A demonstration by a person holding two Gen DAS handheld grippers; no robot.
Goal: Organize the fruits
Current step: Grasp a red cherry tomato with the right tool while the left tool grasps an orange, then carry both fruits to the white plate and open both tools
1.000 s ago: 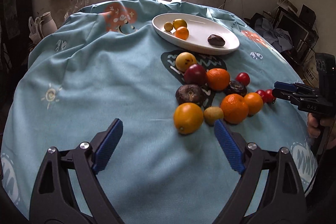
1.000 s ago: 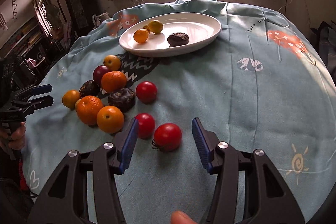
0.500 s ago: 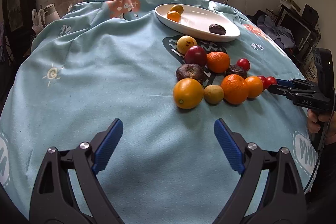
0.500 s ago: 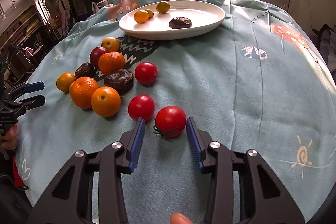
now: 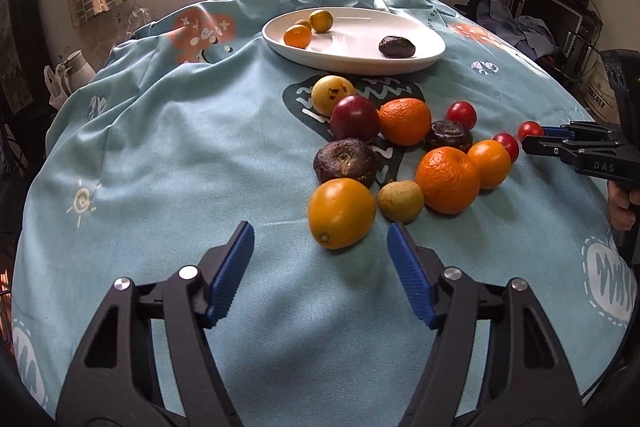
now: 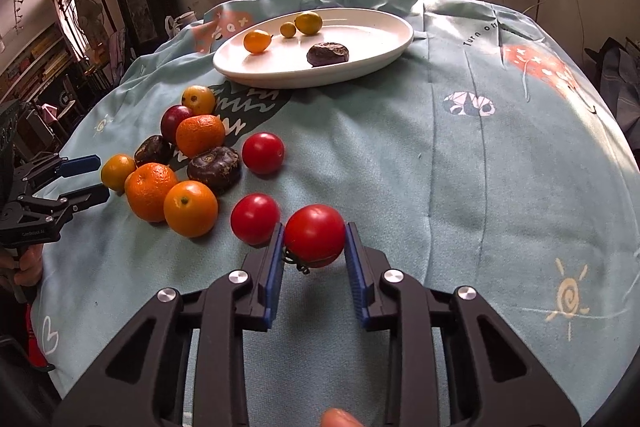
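My right gripper (image 6: 314, 241) is shut on a red tomato (image 6: 315, 235) at the near edge of the fruit cluster, with a second tomato (image 6: 254, 218) just left of it. My left gripper (image 5: 320, 247) is open and empty, its blue pads either side of the space in front of an orange fruit (image 5: 341, 212). Oranges (image 5: 447, 180), dark round fruits (image 5: 345, 161) and a small tan fruit (image 5: 401, 200) lie together on the cloth. A white oval plate (image 6: 360, 67) at the back holds three small yellow-orange fruits and one dark fruit (image 6: 328, 53).
The round table is covered with a light blue patterned cloth (image 5: 160, 147). A third tomato (image 6: 263, 153) lies between the cluster and the plate. The right gripper shows at the right edge of the left wrist view (image 5: 536, 143). A window is behind the table.
My right gripper has closed from open onto the red tomato. My left gripper has moved nearer to the orange fruit and narrowed a little, still open.
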